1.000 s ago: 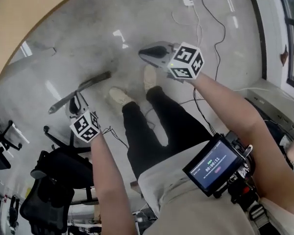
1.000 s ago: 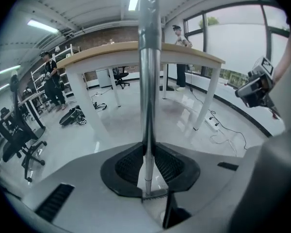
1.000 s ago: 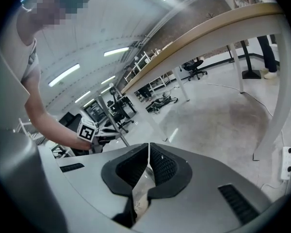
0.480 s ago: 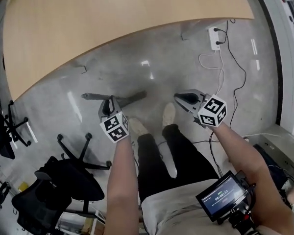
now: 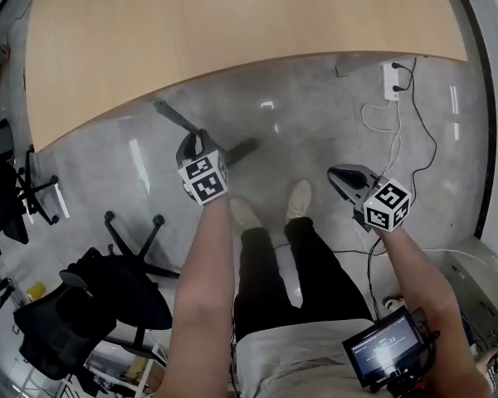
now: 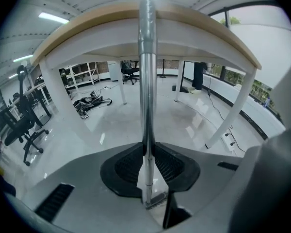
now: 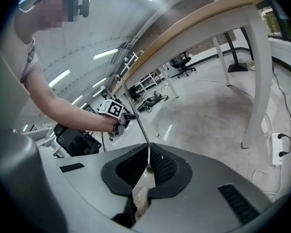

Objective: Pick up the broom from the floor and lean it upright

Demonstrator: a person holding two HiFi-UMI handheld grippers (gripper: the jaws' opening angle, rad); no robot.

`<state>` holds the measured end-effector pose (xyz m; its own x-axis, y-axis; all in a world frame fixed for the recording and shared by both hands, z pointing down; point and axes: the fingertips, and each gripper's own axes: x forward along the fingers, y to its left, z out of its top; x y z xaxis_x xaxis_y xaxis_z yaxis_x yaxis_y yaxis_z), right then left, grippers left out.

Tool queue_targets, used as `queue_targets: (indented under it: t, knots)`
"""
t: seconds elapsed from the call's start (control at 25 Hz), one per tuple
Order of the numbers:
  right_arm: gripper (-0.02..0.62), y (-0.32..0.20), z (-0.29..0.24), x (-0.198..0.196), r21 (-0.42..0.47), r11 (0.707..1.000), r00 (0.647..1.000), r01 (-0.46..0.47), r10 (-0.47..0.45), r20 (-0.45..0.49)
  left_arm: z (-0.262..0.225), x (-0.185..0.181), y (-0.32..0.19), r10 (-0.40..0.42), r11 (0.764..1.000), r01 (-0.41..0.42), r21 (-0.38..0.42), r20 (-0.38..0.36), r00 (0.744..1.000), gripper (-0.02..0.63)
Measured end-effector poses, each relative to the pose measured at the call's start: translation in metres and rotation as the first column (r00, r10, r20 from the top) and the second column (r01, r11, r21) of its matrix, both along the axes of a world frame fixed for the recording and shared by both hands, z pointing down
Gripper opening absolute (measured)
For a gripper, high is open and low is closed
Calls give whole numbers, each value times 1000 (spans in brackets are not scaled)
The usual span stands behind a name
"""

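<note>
The broom's metal handle point(image 5: 173, 117) slants above the grey floor just in front of the wooden table point(image 5: 232, 31). Its darker end point(image 5: 247, 147) points toward the person's feet. My left gripper point(image 5: 195, 142) is shut on the handle. In the left gripper view the handle point(image 6: 146, 81) rises straight up between the jaws point(image 6: 146, 147) to the table's edge. My right gripper point(image 5: 334, 173) hovers apart at the right, shut with nothing in it. The right gripper view shows its tips point(image 7: 149, 149) together, and beyond them the left gripper point(image 7: 127, 116) and the handle point(image 7: 137, 126).
The person's two shoes point(image 5: 245, 212) stand between the grippers. A black office chair point(image 5: 108, 297) is at the lower left. A white power strip point(image 5: 391, 80) with cables lies at the right. White table legs point(image 7: 259, 72) stand near it.
The left gripper has carried the broom right and toward the table, and the handle has swung to a new slant. The right gripper has drifted right and nearer the person.
</note>
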<state>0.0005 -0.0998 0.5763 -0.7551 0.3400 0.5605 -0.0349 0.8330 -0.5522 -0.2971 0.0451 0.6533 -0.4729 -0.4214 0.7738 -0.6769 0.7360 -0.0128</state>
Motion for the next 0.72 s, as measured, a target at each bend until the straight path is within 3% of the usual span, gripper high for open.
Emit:
queue_targets:
  t: [0.28,0.52,0.72]
  knots:
    - [23,0,0,-1,-4,1000,1000,8,-8,-6,4,-15,-2,-45,999,45,4,22,999,77]
    - [23,3,2,2,-10,1000,1000,2,-2,-10,5,-14,-2,17,999,-15,-38,54,998,86]
    - [23,2,2,1,-8,1000,1000,-2,2,-1,8,-11,4,25,999,-23,-46,46,999,137]
